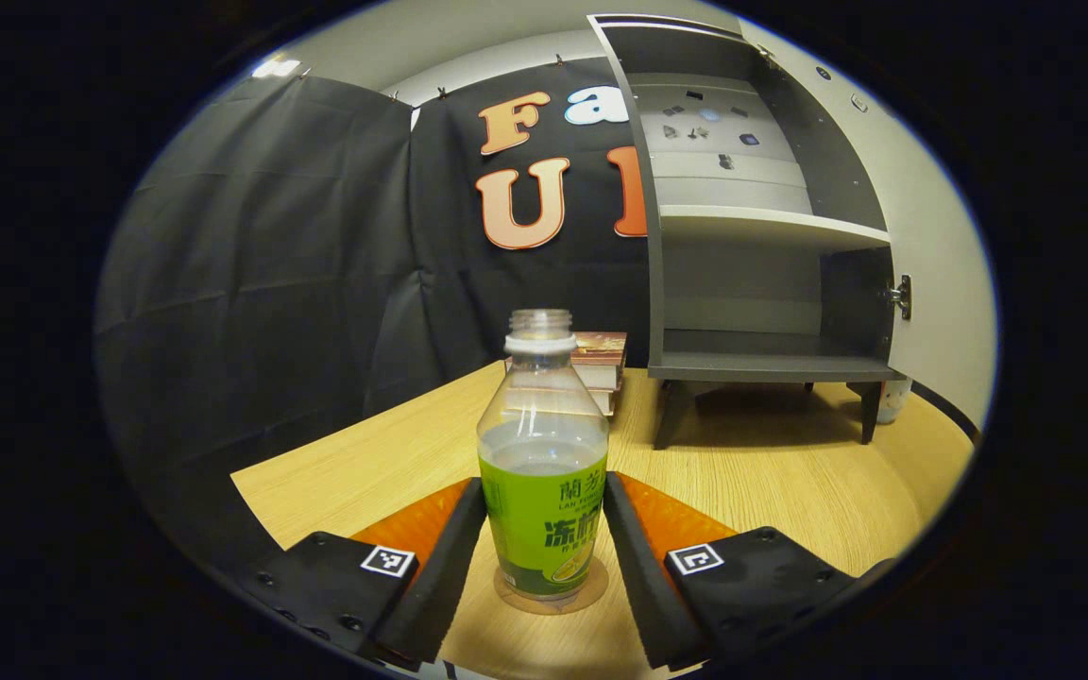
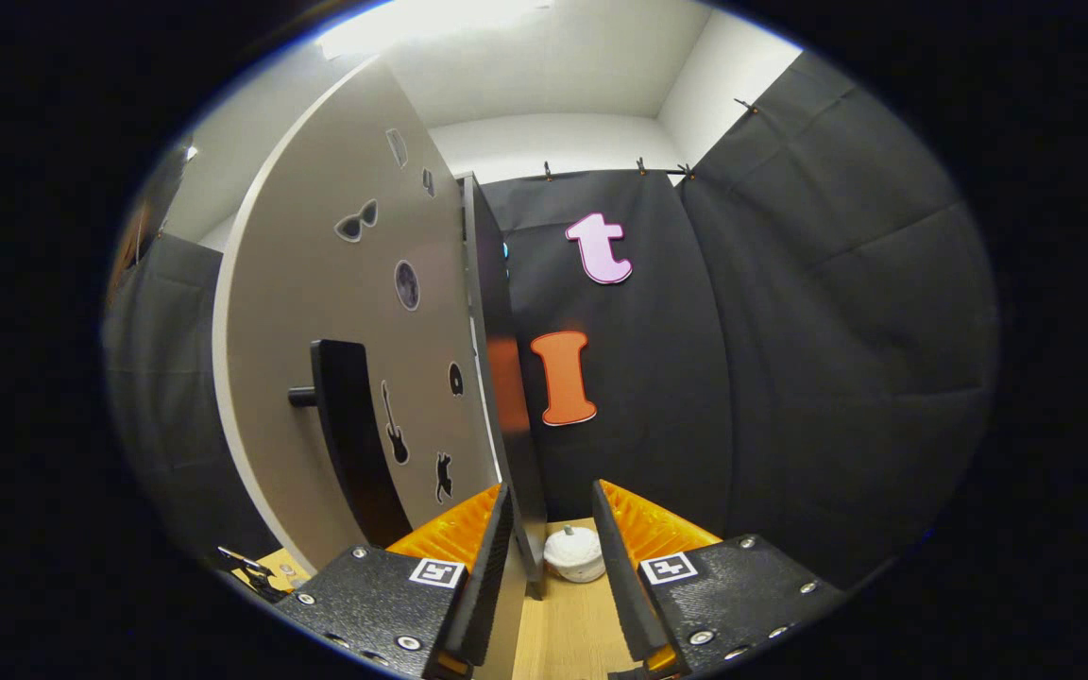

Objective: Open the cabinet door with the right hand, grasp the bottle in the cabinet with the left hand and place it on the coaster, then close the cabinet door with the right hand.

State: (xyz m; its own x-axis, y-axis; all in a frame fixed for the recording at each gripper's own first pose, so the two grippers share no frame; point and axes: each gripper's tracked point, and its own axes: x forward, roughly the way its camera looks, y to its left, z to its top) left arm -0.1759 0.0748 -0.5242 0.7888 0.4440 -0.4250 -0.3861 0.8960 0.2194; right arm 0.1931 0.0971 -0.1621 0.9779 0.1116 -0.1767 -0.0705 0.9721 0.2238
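Observation:
A clear uncapped bottle [image 1: 544, 453] with a green label stands upright on a round coaster [image 1: 591, 593] on the wooden table [image 1: 771, 491]. My left gripper [image 1: 544, 543] is shut on the bottle, one finger against each side of the label. Behind it to the right the grey cabinet [image 1: 752, 364] stands with its door [image 1: 941, 283] swung wide and its shelves bare. In the right gripper view the door's outer face [image 2: 336, 312] with stickers and a black handle [image 2: 346, 425] rises at the left. My right gripper [image 2: 549, 557] is open beside the door, right of the handle, holding nothing.
A stack of books [image 1: 601, 364] lies behind the bottle, left of the cabinet. A small white lidded jar [image 2: 574, 552] sits on the table by the cabinet's foot, also seen past the cabinet's right leg [image 1: 892, 401]. Black cloth walls close in around the table.

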